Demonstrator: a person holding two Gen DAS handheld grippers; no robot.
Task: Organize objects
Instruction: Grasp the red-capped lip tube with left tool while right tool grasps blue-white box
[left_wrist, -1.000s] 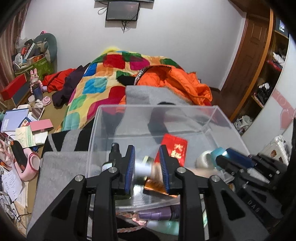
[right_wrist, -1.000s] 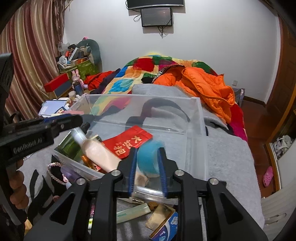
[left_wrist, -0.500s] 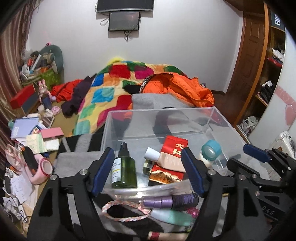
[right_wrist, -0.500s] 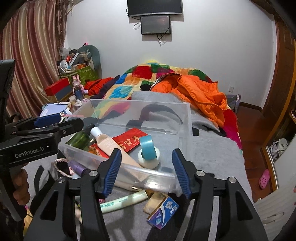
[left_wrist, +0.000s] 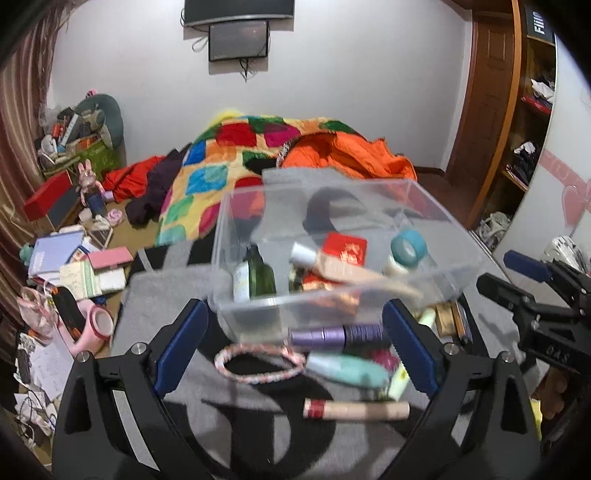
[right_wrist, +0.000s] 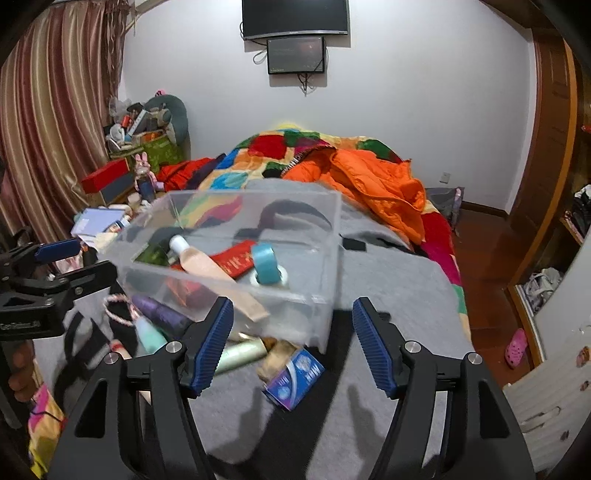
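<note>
Both claws are opening, empty: left claw (left_wrist: 295, 347), right claw (right_wrist: 291, 343). The bin (right_wrist: 229, 258) sits on the bed; loose tubes (left_wrist: 354, 410) lie near it. A hurried grab could nudge the bin or roll them off.

The box (left_wrist: 424, 206) ahead of the fingers is clear. Inside it are a dark green bottle (left_wrist: 258, 275), a red packet (left_wrist: 345, 249) and a teal tape roll (left_wrist: 408, 247). Between the blue pads (left_wrist: 181, 343) lie a purple tube (left_wrist: 336, 336) and a pink-white braided ring (left_wrist: 258, 363) on a grey blanket (left_wrist: 166, 291).
</note>
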